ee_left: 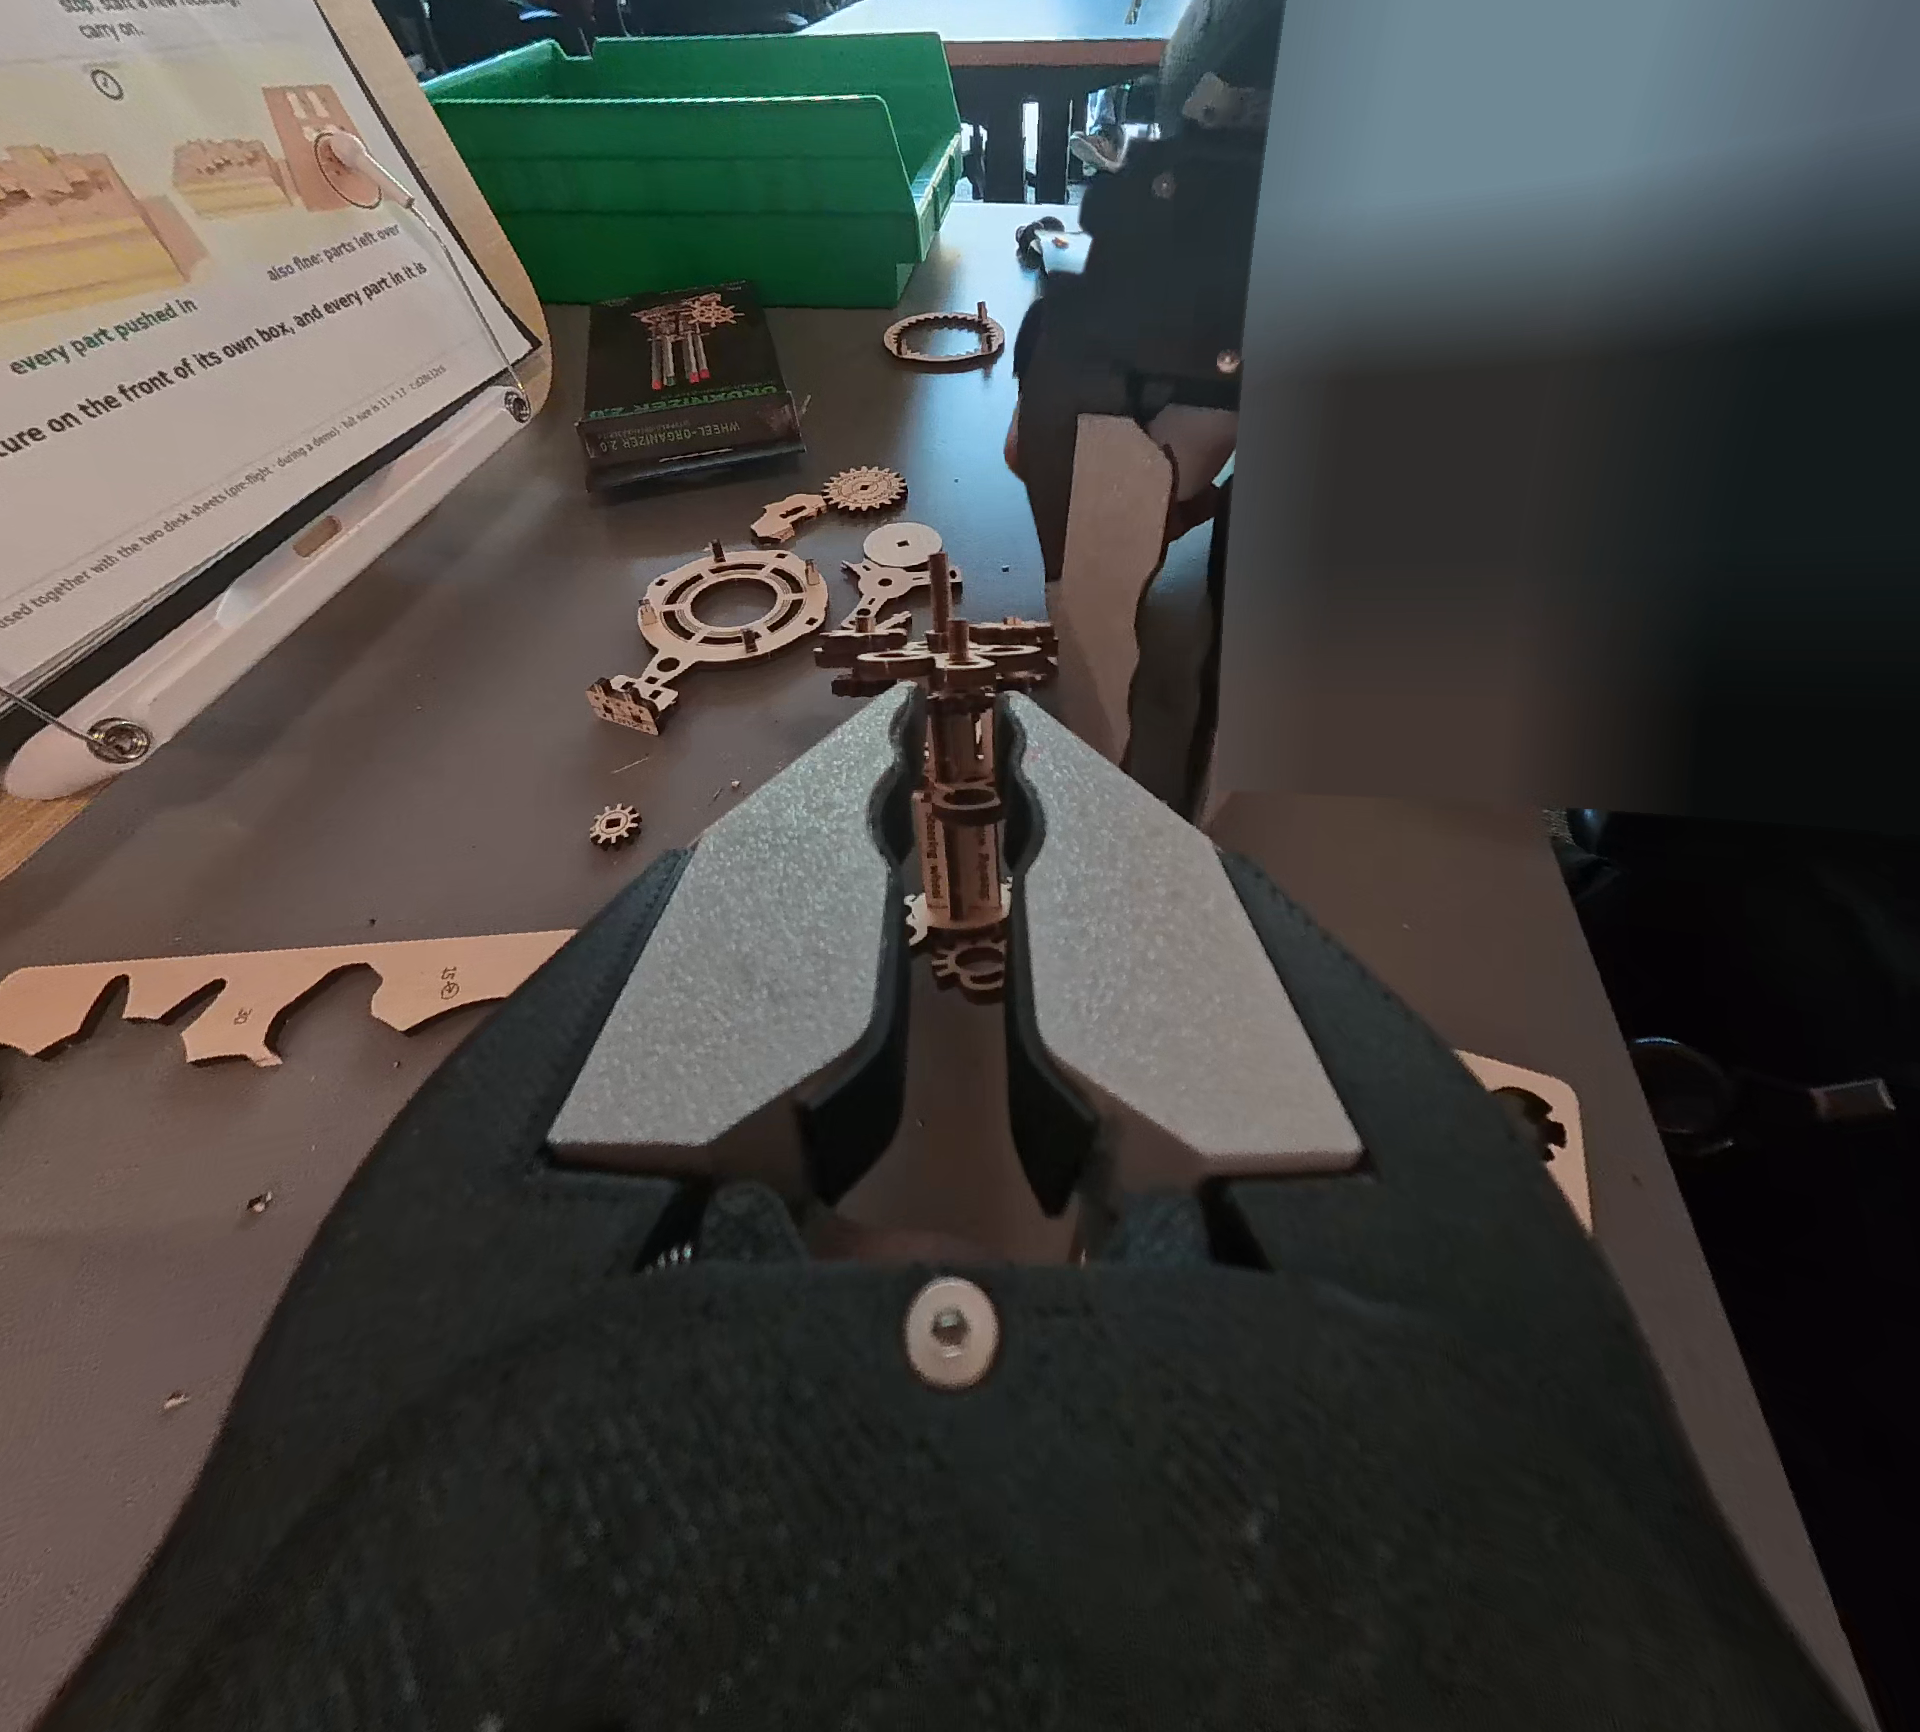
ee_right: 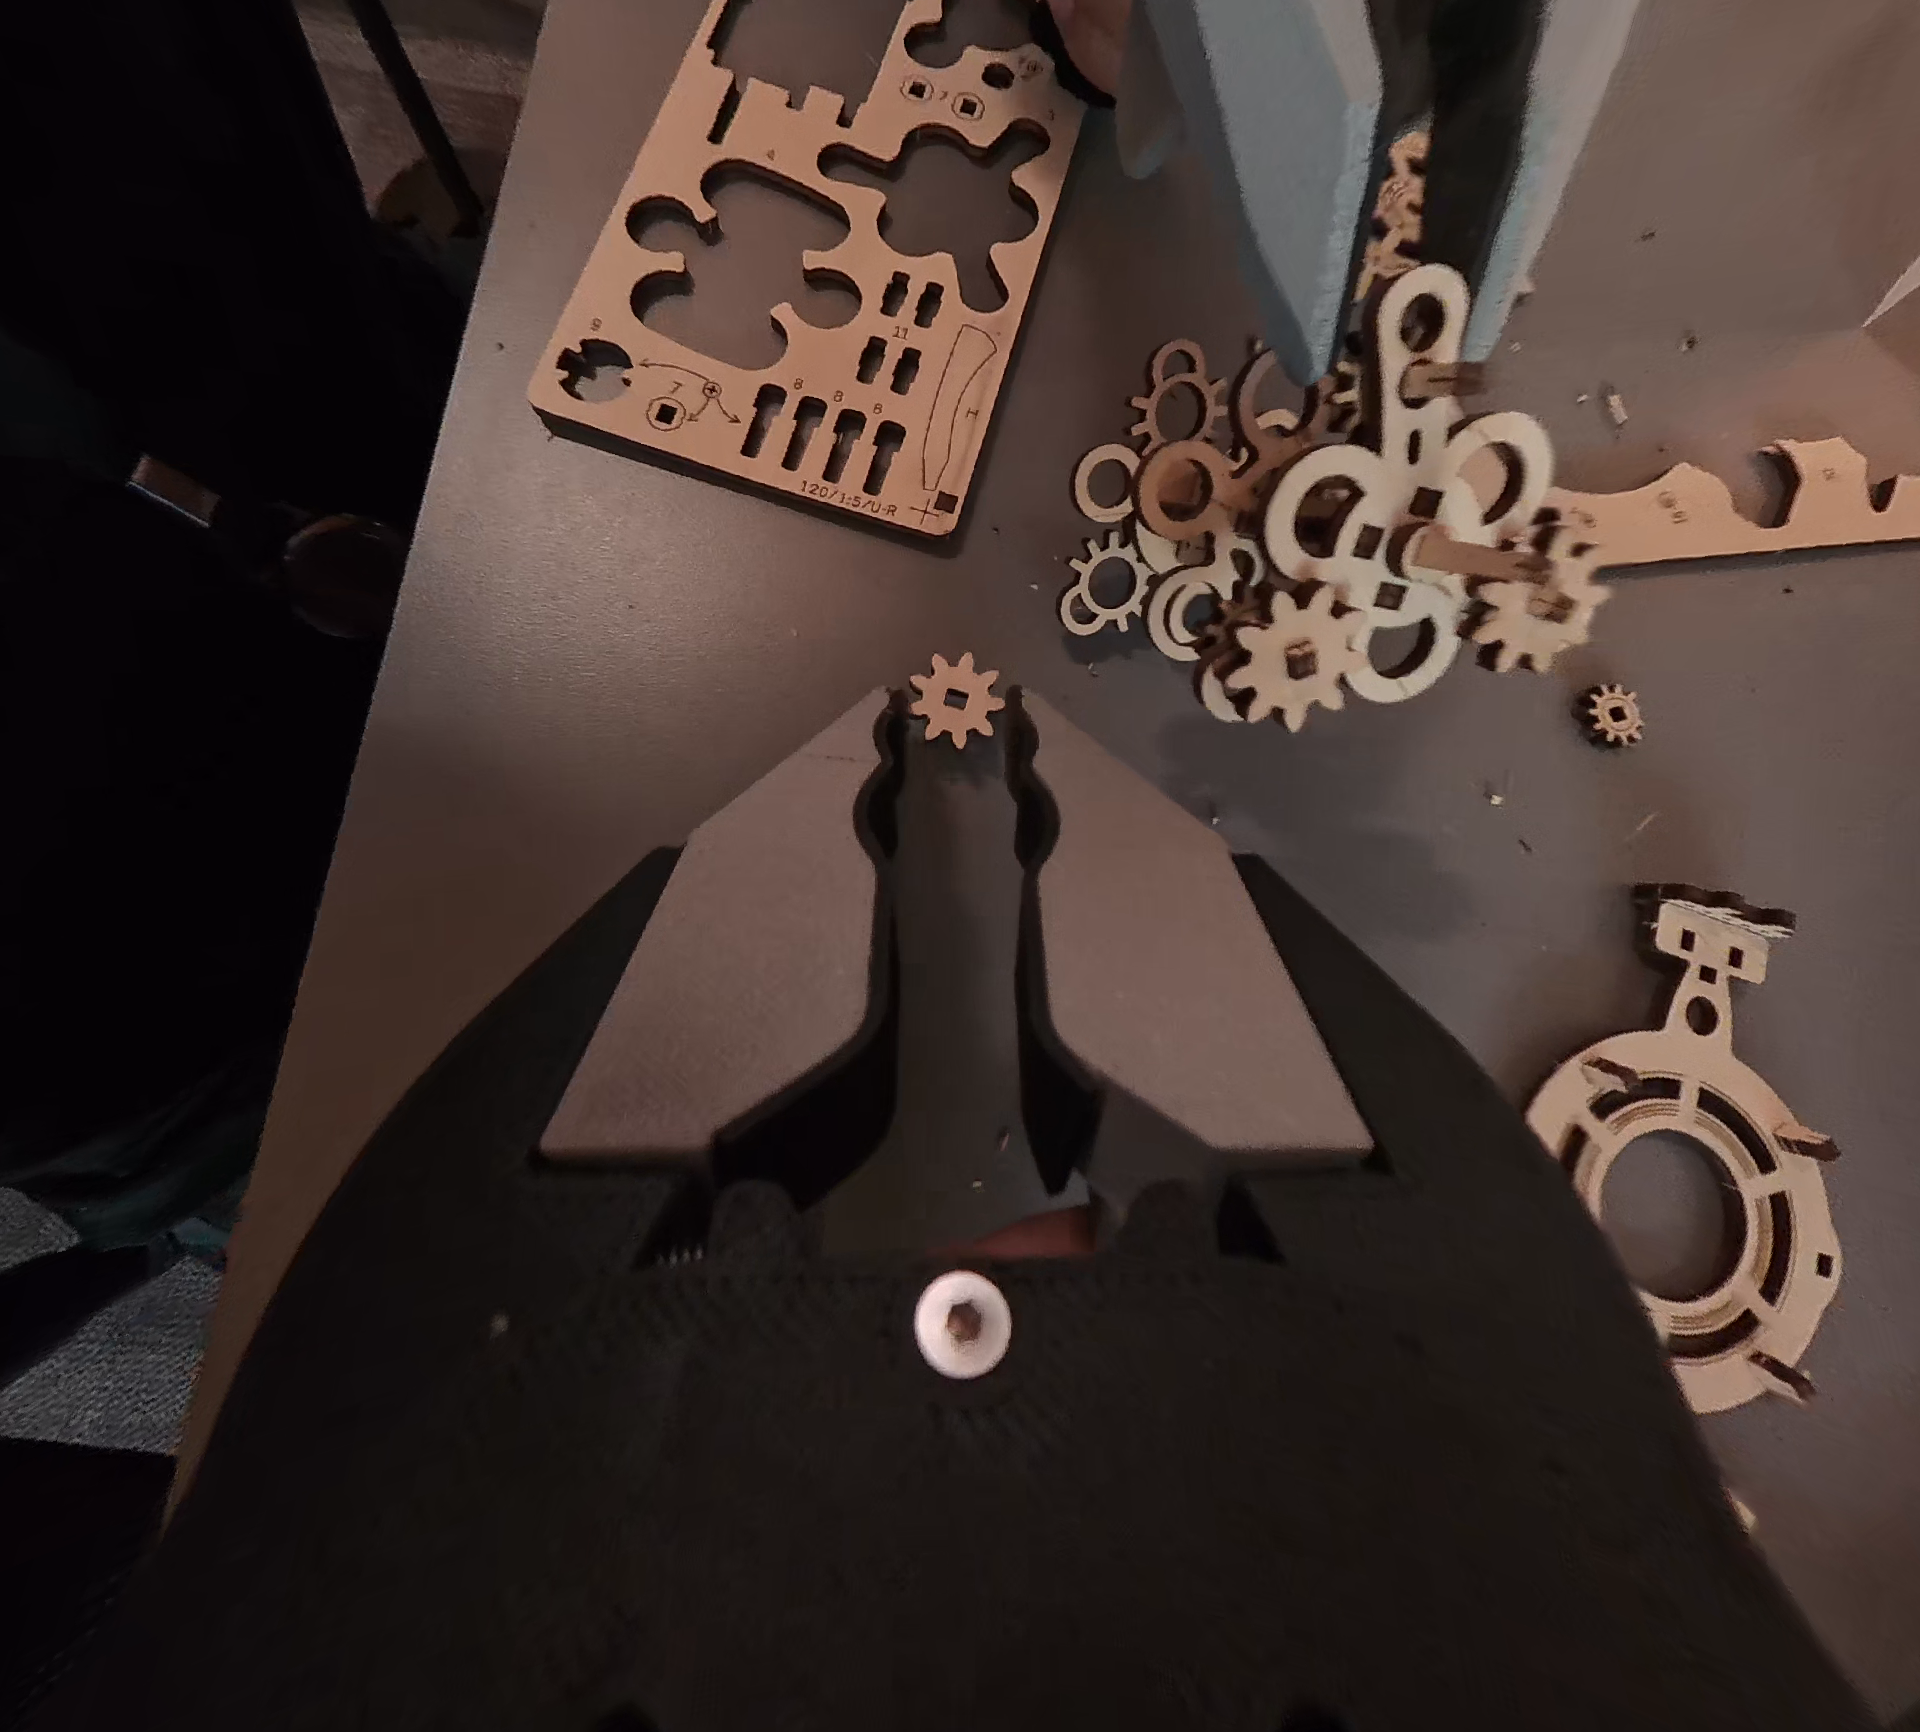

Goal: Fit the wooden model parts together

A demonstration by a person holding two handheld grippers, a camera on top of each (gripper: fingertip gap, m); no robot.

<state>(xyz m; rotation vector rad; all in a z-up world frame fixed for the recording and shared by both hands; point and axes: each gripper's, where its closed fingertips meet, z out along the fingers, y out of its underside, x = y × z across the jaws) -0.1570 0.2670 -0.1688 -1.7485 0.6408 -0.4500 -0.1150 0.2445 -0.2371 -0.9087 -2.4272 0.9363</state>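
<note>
Left tongs (ee_left: 958, 706), right tongs (ee_right: 954, 706): black textured bodies, grey wavy-edged fingers, 1 silver screw each.

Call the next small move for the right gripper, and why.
Probably carry the small gear across to the gear assembly and line its square hole up with a protruding peg. The right gripper is pinching the gear at its fingertips, off to one side of the assembly, while the left gripper is clamped on the assembly, steadying it. Which peg is free I cannot tell.
</note>
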